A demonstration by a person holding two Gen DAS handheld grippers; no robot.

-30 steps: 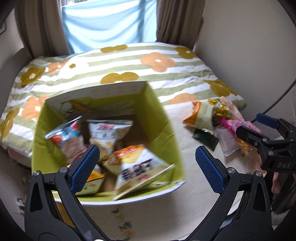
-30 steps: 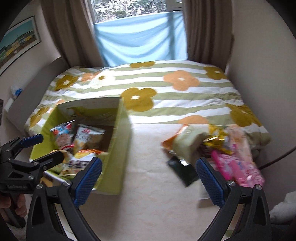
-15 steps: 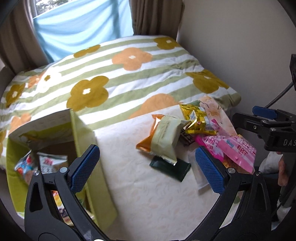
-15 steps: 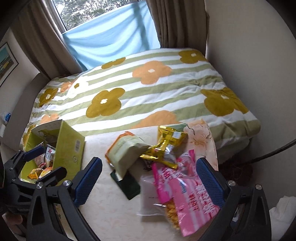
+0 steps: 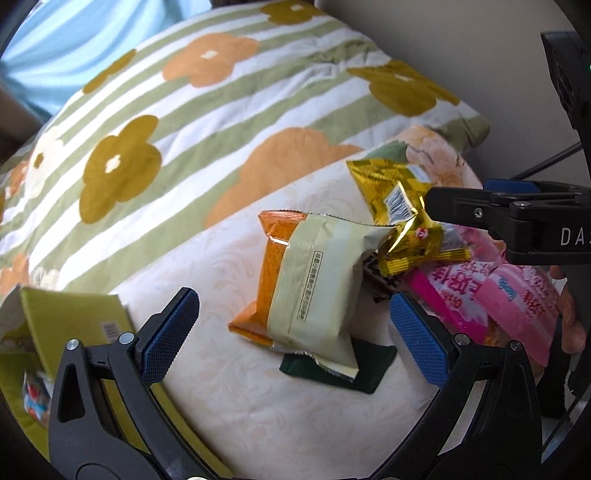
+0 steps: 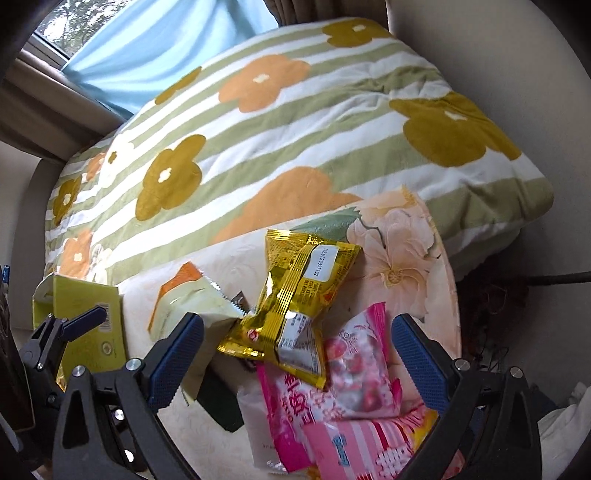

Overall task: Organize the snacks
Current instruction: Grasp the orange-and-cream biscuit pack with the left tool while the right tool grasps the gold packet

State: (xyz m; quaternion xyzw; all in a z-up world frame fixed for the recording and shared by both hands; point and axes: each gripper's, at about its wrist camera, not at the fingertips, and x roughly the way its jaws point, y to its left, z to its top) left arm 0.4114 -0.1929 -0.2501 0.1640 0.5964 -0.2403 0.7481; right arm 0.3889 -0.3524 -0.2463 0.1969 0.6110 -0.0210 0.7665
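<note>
Hovered both grippers, left (image 5: 291, 339) and right (image 6: 295, 354), fingers spread wide and holding nothing, over the snack pile (image 6: 295, 314) heaped loose on the bed beside the green box (image 5: 74, 332), probably lining up the next grab.

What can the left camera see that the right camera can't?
Only the left wrist view shows the dark green packet almost whole and a colourful snack inside the green box. Only the right wrist view shows the window and the pale pink candy bag. Both show the gold packet and both open hand-held grippers.
</note>
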